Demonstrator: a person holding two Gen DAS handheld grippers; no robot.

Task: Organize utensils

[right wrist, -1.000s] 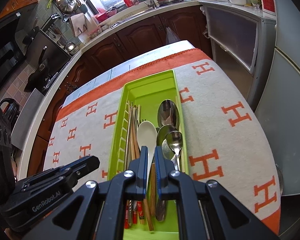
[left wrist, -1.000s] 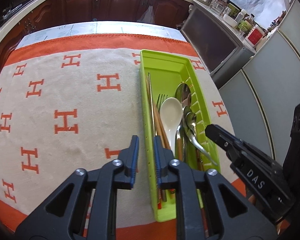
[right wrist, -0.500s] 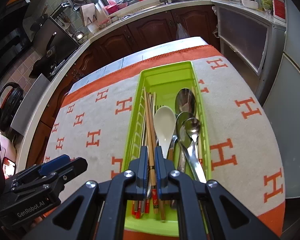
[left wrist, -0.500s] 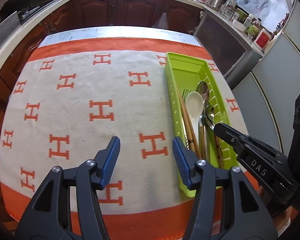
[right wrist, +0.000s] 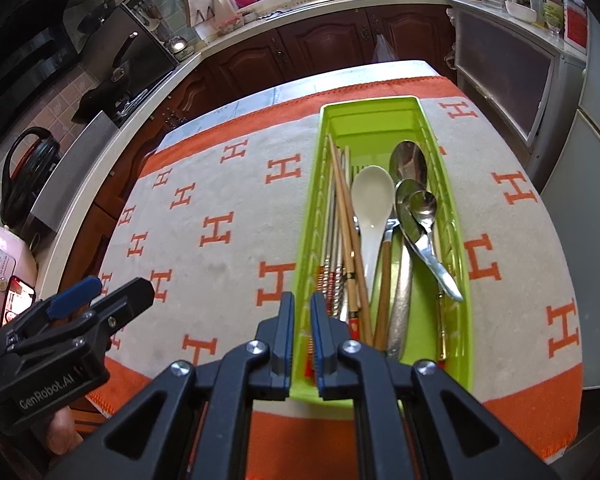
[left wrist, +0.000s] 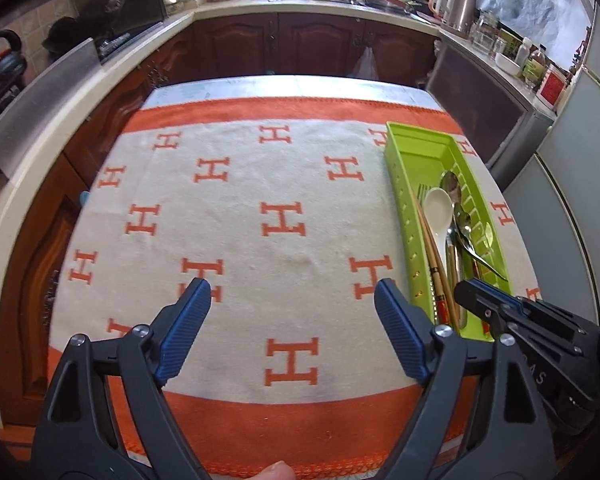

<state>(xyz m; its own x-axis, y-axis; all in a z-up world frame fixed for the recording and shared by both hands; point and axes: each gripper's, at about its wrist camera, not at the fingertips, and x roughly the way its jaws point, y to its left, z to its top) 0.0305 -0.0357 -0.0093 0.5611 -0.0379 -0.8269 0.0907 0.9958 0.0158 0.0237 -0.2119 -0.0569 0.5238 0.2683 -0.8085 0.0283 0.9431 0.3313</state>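
Your left gripper (left wrist: 292,312) has pulled back from the green tray (left wrist: 400,200) to hang over the bare patterned cloth (left wrist: 228,216), and its jaws have just been opening: they now stand wide with nothing between them. A second ago they were narrow, right at the tray's near end. Your right gripper (right wrist: 302,328) has shifted towards the tray's left near corner; its jaws have just been opening a little, yet remain narrow, and nothing is pinched between the pads. To my eye both tools are letting go and backing off, which suggests the sorting is at or near its end.

The tray (right wrist: 462,280) lies lengthwise at the right of the cloth, its far part empty. Inside, from largest group to smallest: the metal spoons (right wrist: 414,204) overlap along the right side, the white ladle spoon (right wrist: 370,200) lies in the middle, the wooden chopsticks (right wrist: 346,208) run along the left, and fork tines (left wrist: 421,191) peek out behind the white bowl. No utensil lies loose on the cloth.
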